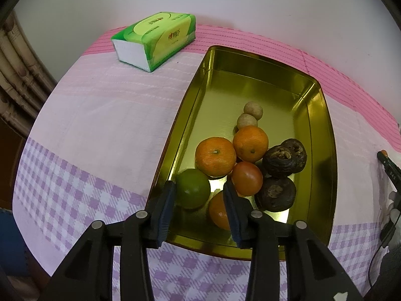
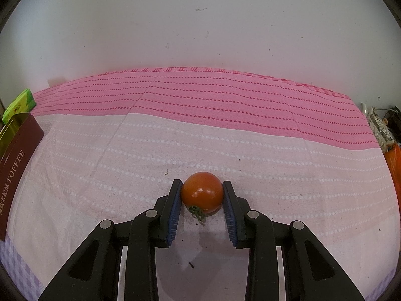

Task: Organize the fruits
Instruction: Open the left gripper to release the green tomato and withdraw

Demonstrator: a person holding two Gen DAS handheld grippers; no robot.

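Note:
A gold tin tray (image 1: pixel 323 135) lies on the pink cloth and holds two oranges (image 1: pixel 215 156), a red tomato (image 1: pixel 246 178), three dark wrinkled fruits (image 1: pixel 284 160) and two small pale round fruits (image 1: pixel 253 110). My left gripper (image 1: pixel 198 184) hangs over the tray's near end. A green lime (image 1: pixel 193 188) rests in the tray between its fingers, close to the left pad and clear of the right one. A third orange (image 1: pixel 218 210) is half hidden behind the right finger. In the right wrist view my right gripper (image 2: pixel 201 183) is shut on a red tomato (image 2: pixel 202 190) that rests on the cloth.
A green tissue pack (image 1: pixel 155 40) lies at the back left of the table, by the wall. The tin's maroon side marked TOFFEE (image 2: pixel 17 160) stands at the left of the right wrist view. A patterned object (image 2: pixel 381 128) and an orange thing (image 2: pixel 396 165) sit past the table's right edge.

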